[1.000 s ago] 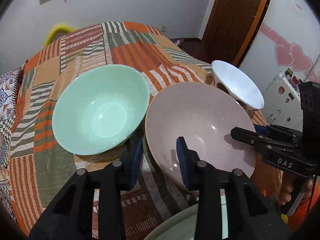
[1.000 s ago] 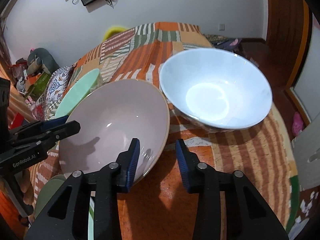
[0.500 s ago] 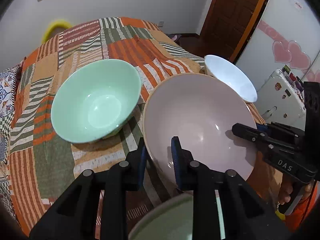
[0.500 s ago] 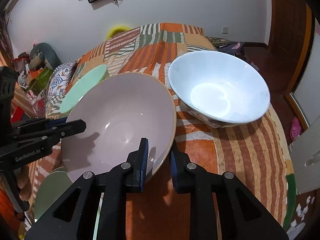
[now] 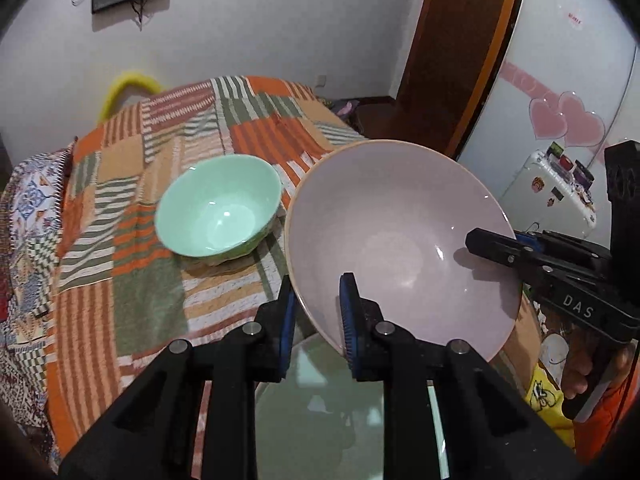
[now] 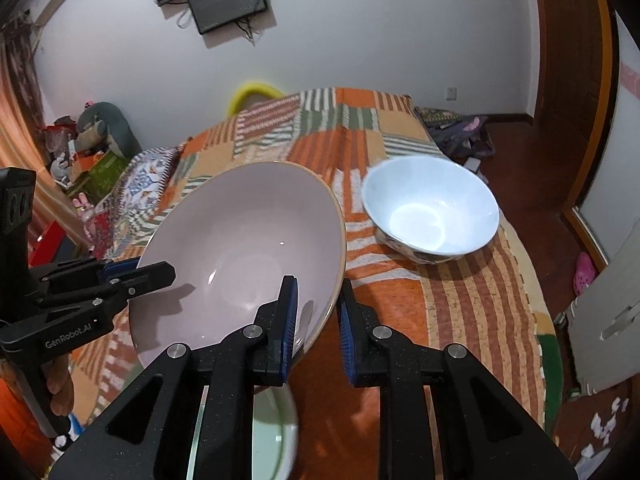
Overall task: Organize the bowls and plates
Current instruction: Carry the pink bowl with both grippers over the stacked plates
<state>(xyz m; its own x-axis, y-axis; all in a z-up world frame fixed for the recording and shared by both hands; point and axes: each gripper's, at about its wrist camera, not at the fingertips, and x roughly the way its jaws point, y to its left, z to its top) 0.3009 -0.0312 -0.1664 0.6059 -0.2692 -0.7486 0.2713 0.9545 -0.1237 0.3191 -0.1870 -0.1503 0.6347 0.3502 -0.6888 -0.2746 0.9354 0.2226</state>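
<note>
A large pink bowl [image 5: 400,240] [image 6: 240,248] hangs tilted above the table, held by opposite rims. My left gripper [image 5: 316,304] has the bowl's near rim between its blue pads, which press on it while the jaws are still closing. My right gripper [image 6: 316,308] is shut on the other rim. Each gripper shows in the other's view, the right gripper [image 5: 492,246] and the left gripper [image 6: 132,276]. A mint green bowl [image 5: 218,208] stands on the patchwork cloth to the left. A white bowl [image 6: 430,212] stands to the right. A pale green plate [image 5: 340,412] [image 6: 272,432] lies under the pink bowl.
The round table [image 5: 120,280] wears an orange, green and tan patchwork cloth. A yellow chair back [image 5: 128,84] rises behind it. A small white fridge [image 5: 552,196] and a wooden door stand at the right. A person's hand [image 5: 580,376] holds the right gripper's handle.
Both grippers closed on the pink bowl's rim and carried it up off the cloth. The green and white bowls now look smaller and farther below.
</note>
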